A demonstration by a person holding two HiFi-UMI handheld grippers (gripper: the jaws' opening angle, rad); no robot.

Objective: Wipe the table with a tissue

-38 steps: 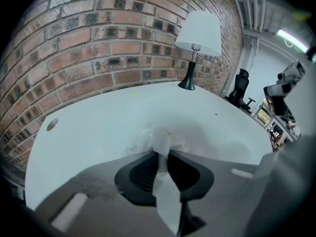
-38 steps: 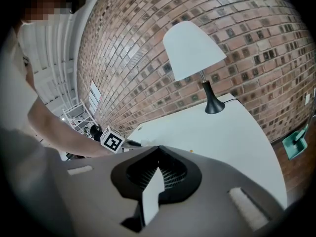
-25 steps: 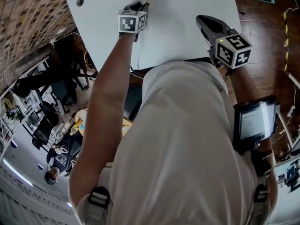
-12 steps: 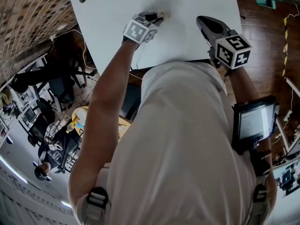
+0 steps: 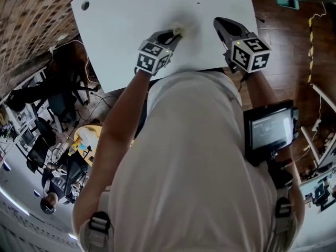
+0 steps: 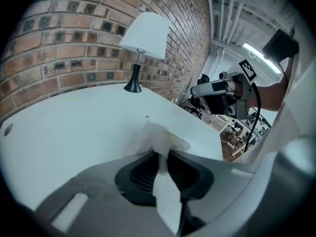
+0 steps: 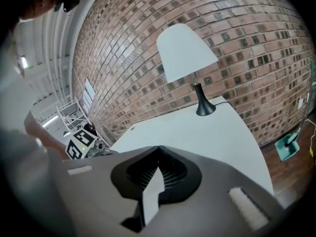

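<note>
A crumpled white tissue [image 5: 177, 29] lies pressed on the white table [image 5: 126, 20], pinched in my left gripper [image 5: 173, 33]. In the left gripper view the tissue [image 6: 159, 138] bulges out past the jaw tips onto the table [image 6: 74, 127], and the left gripper [image 6: 161, 153] is shut on it. A small yellow speck [image 6: 147, 116] lies just beyond the tissue. My right gripper [image 5: 218, 22] hovers over the table to the right of the tissue. In its own view the right gripper [image 7: 158, 147] has its tips together with nothing between them.
A white-shaded lamp [image 6: 143, 31] on a black stem stands at the table's far end by the brick wall, seen too as the lamp [image 7: 186, 51]. A round cable hole [image 5: 84, 6] is near the left corner. Wooden floor [image 5: 286, 41] lies to the right. A screen [image 5: 269, 132] is strapped to the right forearm.
My left gripper has slid the tissue across the table to the right and nearer to the person's body. The right gripper has stayed in place.
</note>
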